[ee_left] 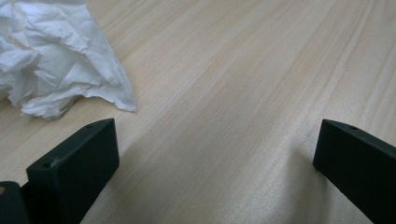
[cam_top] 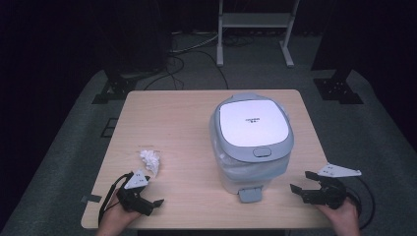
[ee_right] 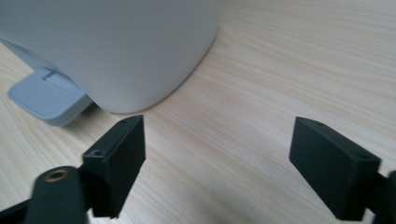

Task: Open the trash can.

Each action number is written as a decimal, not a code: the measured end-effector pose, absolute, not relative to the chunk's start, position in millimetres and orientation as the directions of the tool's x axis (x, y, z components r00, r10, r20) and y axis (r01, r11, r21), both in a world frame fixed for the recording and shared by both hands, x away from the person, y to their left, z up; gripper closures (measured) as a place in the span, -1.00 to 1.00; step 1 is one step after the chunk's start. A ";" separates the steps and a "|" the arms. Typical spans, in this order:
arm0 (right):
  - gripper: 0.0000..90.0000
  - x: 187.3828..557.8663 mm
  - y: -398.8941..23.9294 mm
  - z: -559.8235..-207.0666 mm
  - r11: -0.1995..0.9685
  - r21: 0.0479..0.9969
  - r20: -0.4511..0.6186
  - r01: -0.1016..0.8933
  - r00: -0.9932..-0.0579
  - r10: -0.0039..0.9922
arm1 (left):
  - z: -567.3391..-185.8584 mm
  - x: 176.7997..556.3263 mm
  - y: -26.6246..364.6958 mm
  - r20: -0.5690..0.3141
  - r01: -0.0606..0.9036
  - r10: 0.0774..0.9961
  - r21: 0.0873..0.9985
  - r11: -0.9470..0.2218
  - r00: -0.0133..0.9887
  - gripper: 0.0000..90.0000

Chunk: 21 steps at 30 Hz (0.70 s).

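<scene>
The left claw (cam_top: 149,197) rests wide and empty at the counter's (cam_top: 172,123) seven o'clock, the crumpled tissue (cam_top: 150,161) just beyond it. At five o'clock the right claw (cam_top: 301,185) gapes wide, empty. The lidded bin (cam_top: 252,142) stands right of centre, its pedal (cam_top: 250,195) toward six.

A white pedal bin (cam_top: 252,142) with a grey-rimmed lid stands right of centre on the wooden bench (cam_top: 182,123), its grey pedal (cam_top: 250,194) facing the near edge. A crumpled tissue (cam_top: 150,161) lies near the left claw (cam_top: 152,194), whose jaws stand apart. The right claw (cam_top: 301,182) sits beside the bin, jaws apart and empty.
</scene>
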State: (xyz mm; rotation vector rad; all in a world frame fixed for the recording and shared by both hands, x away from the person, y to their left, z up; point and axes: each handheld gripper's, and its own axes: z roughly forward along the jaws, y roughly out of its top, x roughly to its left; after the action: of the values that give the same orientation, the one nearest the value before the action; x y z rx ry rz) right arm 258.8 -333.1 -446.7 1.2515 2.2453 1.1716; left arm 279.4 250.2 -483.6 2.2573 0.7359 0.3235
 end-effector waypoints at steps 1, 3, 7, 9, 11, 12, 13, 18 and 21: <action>-0.54 258.6 -333.0 -444.7 0.277 0.783 0.119 0.557 -0.572 0.811 | -483.7 279.4 250.2 0.013 0.410 0.593 0.711 -0.571 0.805 -1.00; -0.52 258.5 -332.7 -442.3 0.277 0.788 0.119 0.551 -0.577 0.808 | -483.6 279.4 250.2 0.012 0.410 0.593 0.711 -0.571 0.805 -1.00; -0.40 258.1 -332.0 -435.7 0.277 0.795 0.124 0.540 -0.592 0.796 | -483.6 279.4 250.2 0.012 0.410 0.593 0.711 -0.571 0.805 -1.00; -0.34 258.1 -332.1 -432.1 0.274 0.801 0.129 0.532 -0.601 0.789 | -483.6 279.4 250.2 0.012 0.410 0.593 0.711 -0.571 0.805 -1.00; -0.27 258.1 -332.2 -428.6 0.266 0.806 0.141 0.530 -0.607 0.782 | -483.6 279.4 250.2 0.012 0.410 0.593 0.711 -0.571 0.805 -1.00; -0.23 258.0 -332.5 -425.6 0.259 0.811 0.148 0.525 -0.611 0.777 | -483.6 279.4 250.2 0.012 0.410 0.593 0.711 -0.571 0.805 -1.00; -0.22 258.0 -332.6 -424.0 0.255 0.815 0.149 0.521 -0.613 0.776 | -483.6 279.4 250.2 0.012 0.410 0.593 0.711 -0.571 0.805 -1.00; -0.01 257.7 -334.2 -415.4 0.243 0.831 0.158 0.500 -0.631 0.760 | -483.6 279.4 250.2 0.012 0.411 0.594 0.711 -0.571 0.805 -1.00; 0.13 257.3 -335.5 -407.4 0.236 0.845 0.160 0.480 -0.647 0.746 | -483.6 279.4 250.2 0.012 0.411 0.594 0.711 -0.571 0.805 -1.00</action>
State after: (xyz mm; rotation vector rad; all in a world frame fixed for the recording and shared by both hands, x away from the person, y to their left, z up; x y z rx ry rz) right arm 257.3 -335.5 -407.4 1.1452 2.2349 1.3705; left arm 279.4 250.2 -483.6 2.2574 0.7363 0.3230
